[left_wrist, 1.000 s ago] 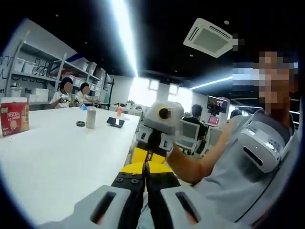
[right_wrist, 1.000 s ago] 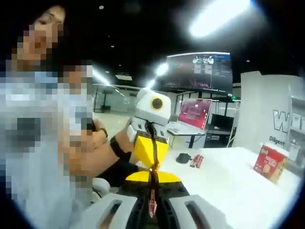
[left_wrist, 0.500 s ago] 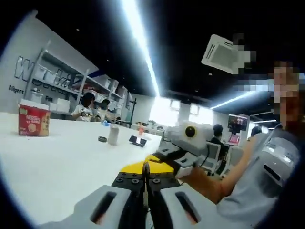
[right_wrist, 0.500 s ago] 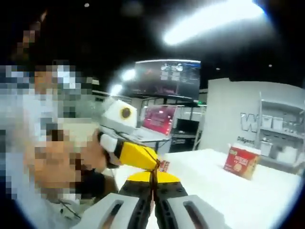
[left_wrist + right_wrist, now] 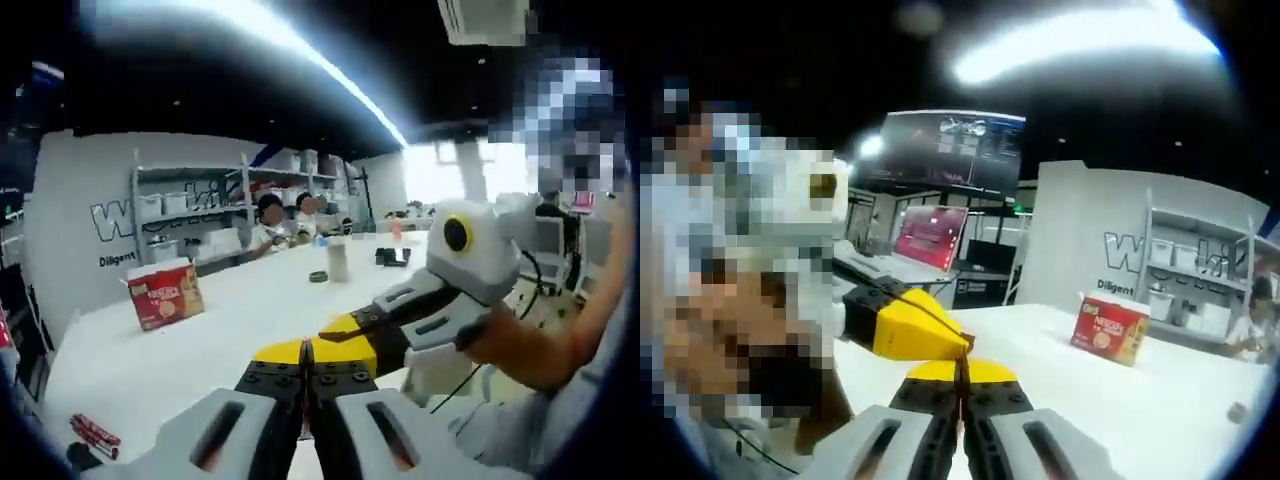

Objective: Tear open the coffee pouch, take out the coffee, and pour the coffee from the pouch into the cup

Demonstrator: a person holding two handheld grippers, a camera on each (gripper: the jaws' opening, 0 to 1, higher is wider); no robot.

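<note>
Above the white table (image 5: pixel 200 330), left tool (image 5: pixel 308 352) and right tool (image 5: pixel 962 372) tip-to-tip, both clamped on the coffee pouch (image 5: pixel 961 385)

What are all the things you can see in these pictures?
Table: one, white, long, running under everything.
Coffee box: one, red, standing on the table near the wall.
Coffee sticks: a few, red, lying at the table's near corner.
Container: one, pale, upright, farther down the table.
Ring-shaped thing: one, dark, beside the container.
Shelves: one rack, white, holding pale bins, against the wall.
People: two, seated at the table's far end.
Screen: one, large, dark, hanging high.
Laptop: one, pinkish display, on a desk behind.
Left claw: yellow tips, closed.
Right claw: yellow tips, closed, meeting the left claw tip to tip.
</note>
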